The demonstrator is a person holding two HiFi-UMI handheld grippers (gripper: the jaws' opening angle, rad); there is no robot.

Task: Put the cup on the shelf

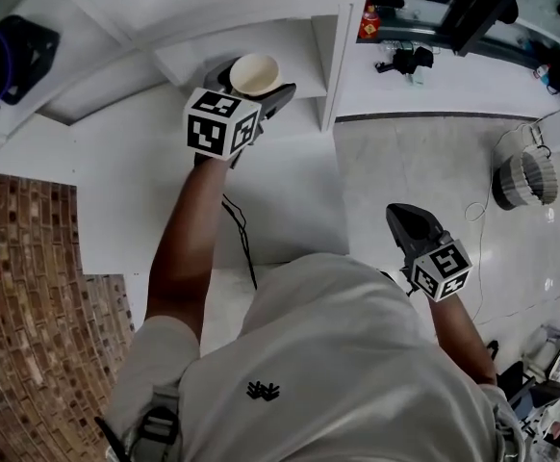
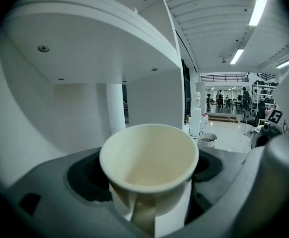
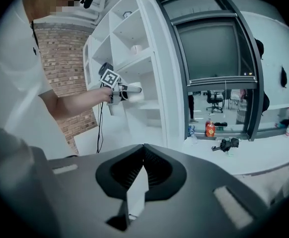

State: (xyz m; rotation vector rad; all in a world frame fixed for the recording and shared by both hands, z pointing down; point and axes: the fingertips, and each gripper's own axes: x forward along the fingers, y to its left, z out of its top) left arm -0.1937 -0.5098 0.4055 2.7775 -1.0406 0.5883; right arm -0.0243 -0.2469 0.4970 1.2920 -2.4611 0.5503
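Cream cup (image 2: 149, 157) in left hand-held gripper (image 1: 253, 85), at shelf (image 1: 304, 46) front edge: lower level, then release. Right hand-held gripper (image 3: 143, 152) closed.

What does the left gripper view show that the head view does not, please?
Only the left gripper view shows the handle of the cup, the underside of the board and a lit hall. Only the head view shows the right tool and the brick wall. Both show the left tool gripping the cup at the shelf.
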